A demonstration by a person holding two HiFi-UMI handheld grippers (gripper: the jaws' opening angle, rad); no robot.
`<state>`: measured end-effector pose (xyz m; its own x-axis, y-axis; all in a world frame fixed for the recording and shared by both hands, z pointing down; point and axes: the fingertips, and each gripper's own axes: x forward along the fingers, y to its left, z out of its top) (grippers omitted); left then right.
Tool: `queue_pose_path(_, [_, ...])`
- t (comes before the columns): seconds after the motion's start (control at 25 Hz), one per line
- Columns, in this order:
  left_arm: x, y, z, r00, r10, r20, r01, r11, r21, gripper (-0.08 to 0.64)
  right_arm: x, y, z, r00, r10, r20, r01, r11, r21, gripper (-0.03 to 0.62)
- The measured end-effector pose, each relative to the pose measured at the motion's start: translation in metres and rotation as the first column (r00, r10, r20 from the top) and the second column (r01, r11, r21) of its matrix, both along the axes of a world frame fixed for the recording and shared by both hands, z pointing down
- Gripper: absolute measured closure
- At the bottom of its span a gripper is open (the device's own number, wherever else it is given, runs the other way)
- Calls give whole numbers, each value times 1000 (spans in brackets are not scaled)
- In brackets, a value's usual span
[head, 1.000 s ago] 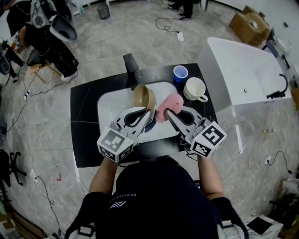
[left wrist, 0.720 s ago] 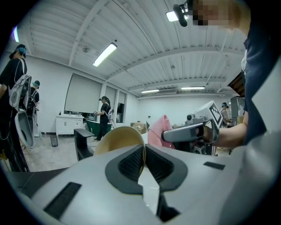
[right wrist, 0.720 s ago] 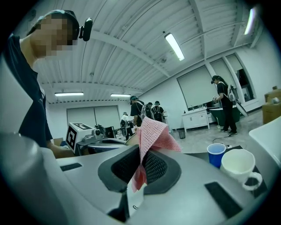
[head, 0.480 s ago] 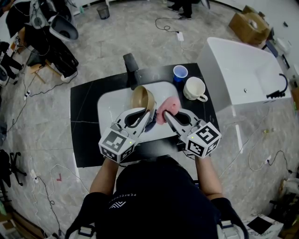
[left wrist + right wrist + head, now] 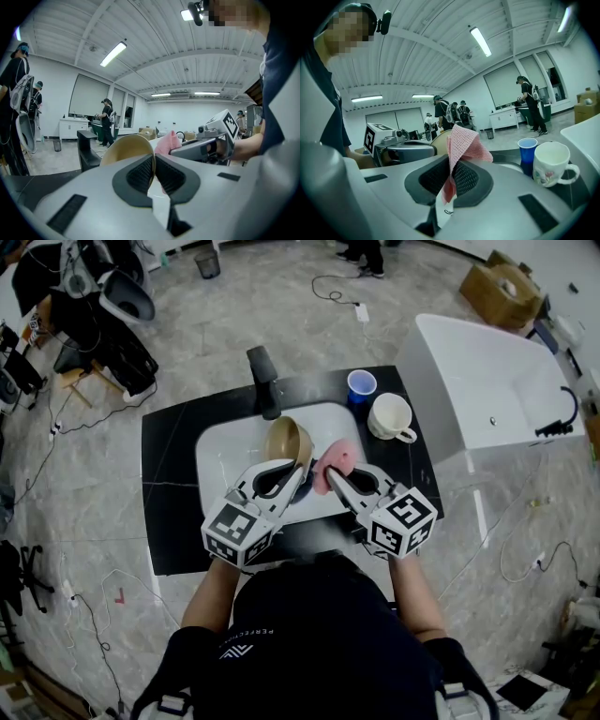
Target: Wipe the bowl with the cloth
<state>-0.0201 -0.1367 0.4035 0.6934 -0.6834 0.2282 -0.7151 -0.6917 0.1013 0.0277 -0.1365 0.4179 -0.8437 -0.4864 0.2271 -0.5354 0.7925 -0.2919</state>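
Note:
A tan bowl (image 5: 287,441) is held tilted on its side above the white sink (image 5: 220,460). My left gripper (image 5: 299,470) is shut on the bowl's rim; in the left gripper view the rim of the bowl (image 5: 126,149) runs down between the jaws of the left gripper (image 5: 153,171). My right gripper (image 5: 330,471) is shut on a pink cloth (image 5: 336,462), which stands up right beside the bowl. In the right gripper view the cloth (image 5: 462,142) sticks out of the shut jaws of the right gripper (image 5: 452,180), with the bowl (image 5: 441,140) just behind it.
A black faucet (image 5: 263,380) stands behind the sink on the black counter (image 5: 169,493). A blue cup (image 5: 362,386) and a white mug (image 5: 391,418) sit at the counter's back right. A white bathtub (image 5: 487,390) lies to the right. Several people stand in the room's background.
The right gripper has drawn the cloth down and leftward, closer to the bowl. The left gripper and bowl shifted slightly right.

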Motion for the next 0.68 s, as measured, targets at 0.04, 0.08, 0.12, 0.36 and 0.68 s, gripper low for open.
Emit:
queue_pose_path(0.04, [0, 0, 0, 1000, 1, -1, -1, 1000, -2, 540, 0, 0, 1, 1000, 0, 0, 0, 1000, -3, 551])
queue_pose_path(0.08, [1, 1, 1, 1000, 3, -3, -3, 1000, -5, 540, -1, 1, 1, 1000, -1, -1, 1, 1000, -5, 551])
queue_pose_path(0.12, [1, 1, 1, 1000, 5, -5, -5, 1000, -8, 538, -1, 1, 1, 1000, 0, -2, 0, 1000, -7, 551])
queue_pose_path(0.36, [4, 7, 1, 1000, 20, -2, -20, 1000, -15, 540, 1, 3, 0, 1000, 4, -1, -4, 1000, -12, 551])
queue_pose_path(0.68, [13, 10, 3, 999, 34, 3, -34, 999, -20, 539, 5, 6, 4, 1000, 16, 7, -16, 1000, -23, 551])
